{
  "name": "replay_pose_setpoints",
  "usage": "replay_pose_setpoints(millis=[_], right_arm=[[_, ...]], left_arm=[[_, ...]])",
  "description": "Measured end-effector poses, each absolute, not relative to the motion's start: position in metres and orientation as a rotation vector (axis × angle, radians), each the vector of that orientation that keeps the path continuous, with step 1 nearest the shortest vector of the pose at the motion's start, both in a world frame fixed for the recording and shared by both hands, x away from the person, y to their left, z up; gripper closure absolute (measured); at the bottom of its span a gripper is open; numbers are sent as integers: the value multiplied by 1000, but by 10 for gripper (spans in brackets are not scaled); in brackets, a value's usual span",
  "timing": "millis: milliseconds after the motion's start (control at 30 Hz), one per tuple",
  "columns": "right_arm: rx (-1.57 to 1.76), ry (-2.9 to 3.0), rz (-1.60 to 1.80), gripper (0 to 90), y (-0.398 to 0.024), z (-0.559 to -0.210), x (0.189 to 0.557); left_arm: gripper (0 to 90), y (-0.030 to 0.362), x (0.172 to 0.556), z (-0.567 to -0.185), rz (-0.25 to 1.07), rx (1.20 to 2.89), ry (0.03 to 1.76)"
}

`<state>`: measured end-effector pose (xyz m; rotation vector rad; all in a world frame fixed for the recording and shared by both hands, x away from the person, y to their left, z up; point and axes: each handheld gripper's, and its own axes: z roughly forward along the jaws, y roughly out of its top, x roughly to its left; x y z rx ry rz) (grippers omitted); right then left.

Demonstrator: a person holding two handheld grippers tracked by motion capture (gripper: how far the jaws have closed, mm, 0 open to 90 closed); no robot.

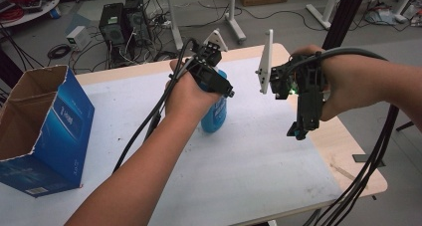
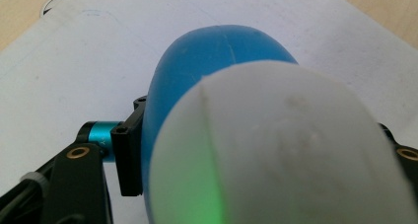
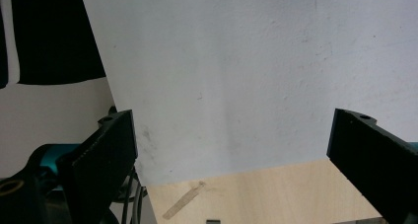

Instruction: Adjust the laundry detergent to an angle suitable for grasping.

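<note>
White-capped and upright at frame centre, the blue bottle [image 1: 215, 115] sits clamped in my left gripper [image 1: 213, 79], while my right gripper [image 1: 302, 129] hangs released to its right.

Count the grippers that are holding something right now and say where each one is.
1. The left gripper, mid-table, is shut on the blue bottle with a white cap. The right gripper, near the table's right edge, is open and holds nothing.

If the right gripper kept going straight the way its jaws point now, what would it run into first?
Most likely the white sheet covering the table. The right gripper points down with its jaws wide apart and nothing between them, and its own view shows bare sheet ahead, just inside the sheet's edge. How far off is unclear.
</note>
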<state>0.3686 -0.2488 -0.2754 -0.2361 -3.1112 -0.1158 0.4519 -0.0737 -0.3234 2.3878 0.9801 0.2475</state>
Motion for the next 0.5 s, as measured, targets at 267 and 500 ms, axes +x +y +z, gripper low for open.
replay_pose_setpoints(millis=[267,500], right_arm=[[-231,-3112,-126,40,-250,-276,369],[-225,-3113,-128,40,-249,-276,370]], left_arm=[[330,-74,451,-323,256,2392,974],[383,-74,452,-324,261,2399,981]])
